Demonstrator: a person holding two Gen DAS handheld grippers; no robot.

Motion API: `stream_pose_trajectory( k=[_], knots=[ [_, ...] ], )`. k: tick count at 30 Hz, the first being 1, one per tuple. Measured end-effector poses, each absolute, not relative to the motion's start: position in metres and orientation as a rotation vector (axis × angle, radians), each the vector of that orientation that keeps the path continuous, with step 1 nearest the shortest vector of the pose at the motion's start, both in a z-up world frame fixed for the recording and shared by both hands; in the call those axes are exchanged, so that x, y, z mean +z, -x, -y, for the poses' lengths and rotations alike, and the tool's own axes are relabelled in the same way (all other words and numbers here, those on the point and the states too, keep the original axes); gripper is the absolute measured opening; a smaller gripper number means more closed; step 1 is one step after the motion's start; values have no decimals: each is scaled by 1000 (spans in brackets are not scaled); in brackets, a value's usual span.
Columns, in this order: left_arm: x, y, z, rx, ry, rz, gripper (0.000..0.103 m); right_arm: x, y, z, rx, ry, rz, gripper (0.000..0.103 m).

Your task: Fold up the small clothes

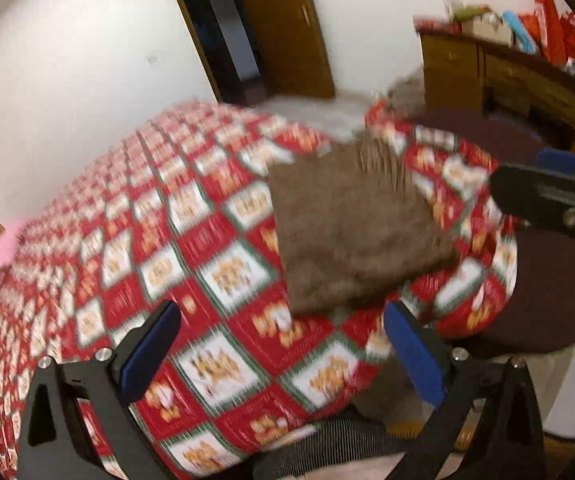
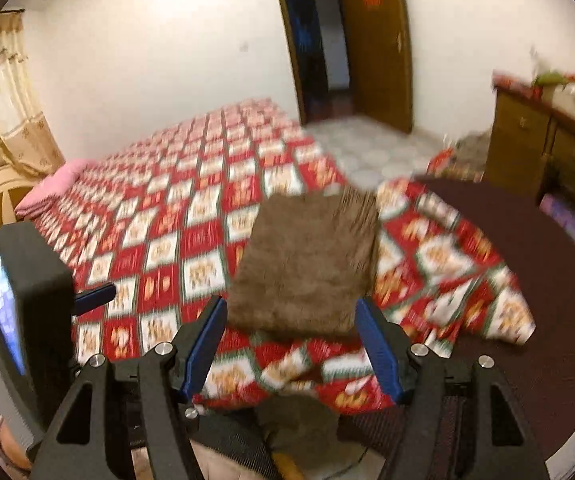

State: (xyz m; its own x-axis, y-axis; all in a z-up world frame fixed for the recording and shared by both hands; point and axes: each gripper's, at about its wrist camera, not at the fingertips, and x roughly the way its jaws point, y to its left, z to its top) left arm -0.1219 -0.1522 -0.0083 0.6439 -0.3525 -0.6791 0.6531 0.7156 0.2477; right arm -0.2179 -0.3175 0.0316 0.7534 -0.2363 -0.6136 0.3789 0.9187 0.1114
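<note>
A folded brown fuzzy garment [image 1: 351, 232] with a fringed far edge lies flat on the red and white patterned bedspread [image 1: 167, 220], near the bed's right corner. It also shows in the right wrist view [image 2: 307, 268]. My left gripper [image 1: 283, 344] is open and empty, held above the bedspread just short of the garment's near edge. My right gripper [image 2: 291, 344] is open and empty, its blue pads on either side of the garment's near edge, above it. The right gripper's body shows at the right in the left wrist view [image 1: 555, 200]. Both views are motion-blurred.
A dark maroon round seat [image 2: 547, 300] sits right of the bed. A wooden cabinet [image 2: 543, 148] with clutter stands at the far right. An open wooden door [image 2: 375, 40] is behind. A pink pillow [image 2: 51, 192] lies at the bed's head.
</note>
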Motion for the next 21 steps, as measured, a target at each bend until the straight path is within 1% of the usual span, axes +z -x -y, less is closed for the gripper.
stream_pose_trajectory(
  k=[4, 8, 10, 11, 12, 14, 17, 21],
  knots=[
    [22, 121, 152, -583, -428, -537, 103, 60, 229, 315, -388, -183, -506, 68],
    [39, 118, 153, -609, -318, -499, 103, 76, 245, 316, -451, -141, -401, 69],
    [43, 119, 153, -620, -277, -474, 103, 84, 254, 319, -491, -138, -340, 73],
    [45, 122, 153, -618, -260, -460, 103, 86, 258, 321, -501, -140, -313, 78],
    [47, 125, 152, -611, -238, -439, 103, 90, 263, 321, -509, -140, -274, 80],
    [49, 126, 150, -598, -210, -411, 103, 93, 268, 320, -521, -123, -217, 80],
    [49, 126, 144, -591, -171, -395, 103, 93, 266, 316, -533, -97, -178, 80],
    [50, 126, 136, -578, -139, -373, 103, 85, 261, 315, -519, -98, -174, 80]
  ],
)
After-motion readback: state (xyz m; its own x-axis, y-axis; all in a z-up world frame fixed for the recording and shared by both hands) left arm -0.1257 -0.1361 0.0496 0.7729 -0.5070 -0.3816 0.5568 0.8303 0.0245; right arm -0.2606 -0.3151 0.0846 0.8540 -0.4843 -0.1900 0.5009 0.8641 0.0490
